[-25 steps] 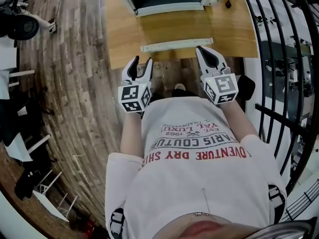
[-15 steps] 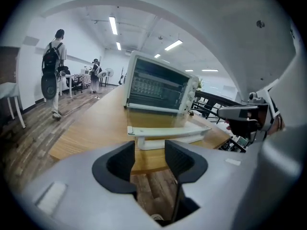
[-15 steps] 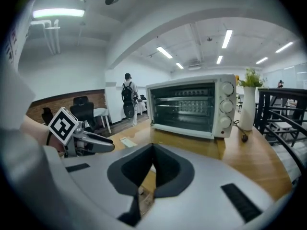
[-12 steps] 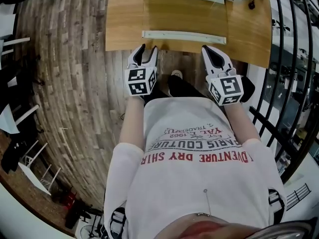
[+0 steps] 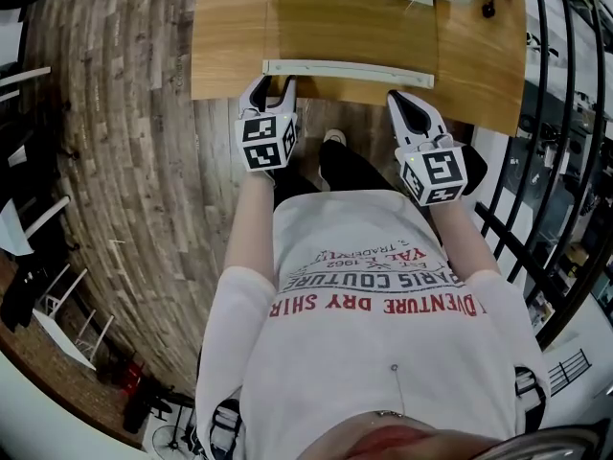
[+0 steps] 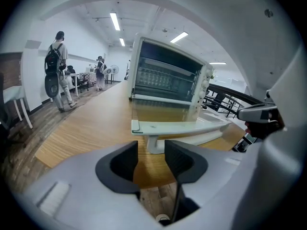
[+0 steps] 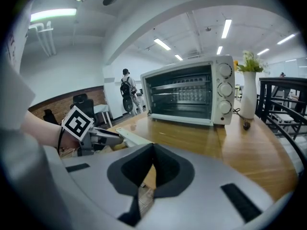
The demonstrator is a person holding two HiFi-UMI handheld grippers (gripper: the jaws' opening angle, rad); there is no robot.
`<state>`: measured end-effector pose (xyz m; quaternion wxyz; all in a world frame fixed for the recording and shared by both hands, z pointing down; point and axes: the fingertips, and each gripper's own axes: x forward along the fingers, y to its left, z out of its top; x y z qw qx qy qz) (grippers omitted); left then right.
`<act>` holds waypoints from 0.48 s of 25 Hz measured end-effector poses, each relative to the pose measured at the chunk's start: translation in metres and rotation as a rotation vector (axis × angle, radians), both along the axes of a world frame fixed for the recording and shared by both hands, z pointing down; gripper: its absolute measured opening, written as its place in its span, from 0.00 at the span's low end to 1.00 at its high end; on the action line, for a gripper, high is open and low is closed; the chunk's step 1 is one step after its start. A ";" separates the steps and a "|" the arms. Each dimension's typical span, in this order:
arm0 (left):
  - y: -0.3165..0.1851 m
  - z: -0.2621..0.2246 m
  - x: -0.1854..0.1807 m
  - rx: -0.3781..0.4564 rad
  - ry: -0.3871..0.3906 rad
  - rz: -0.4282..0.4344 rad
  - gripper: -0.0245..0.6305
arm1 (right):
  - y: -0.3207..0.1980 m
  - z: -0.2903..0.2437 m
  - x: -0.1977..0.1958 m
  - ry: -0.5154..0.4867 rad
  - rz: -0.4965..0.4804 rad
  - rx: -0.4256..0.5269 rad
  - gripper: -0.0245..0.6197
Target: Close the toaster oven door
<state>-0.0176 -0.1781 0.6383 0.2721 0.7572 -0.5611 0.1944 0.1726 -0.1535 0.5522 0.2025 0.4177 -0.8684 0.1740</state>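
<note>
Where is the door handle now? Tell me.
In the head view the handle runs along the lowered door's outer edge, near the table's front edge. The left gripper sits before its left end, the right gripper before its right.

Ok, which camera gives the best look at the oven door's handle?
The left gripper view: the handle lies close and large just past the jaws, one support post visible. The head view shows it only as a thin pale bar from above; the right gripper view catches just one end.
</note>
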 end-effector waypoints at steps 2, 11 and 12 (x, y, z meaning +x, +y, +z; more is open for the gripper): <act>-0.005 0.001 0.001 -0.002 -0.011 0.009 0.29 | -0.001 0.001 0.001 -0.001 -0.001 -0.003 0.02; -0.004 0.000 0.005 -0.001 -0.014 0.019 0.22 | -0.005 -0.001 0.009 -0.002 0.011 0.003 0.02; -0.003 0.000 0.006 -0.004 -0.008 0.017 0.21 | -0.004 -0.001 0.011 -0.001 0.013 0.005 0.02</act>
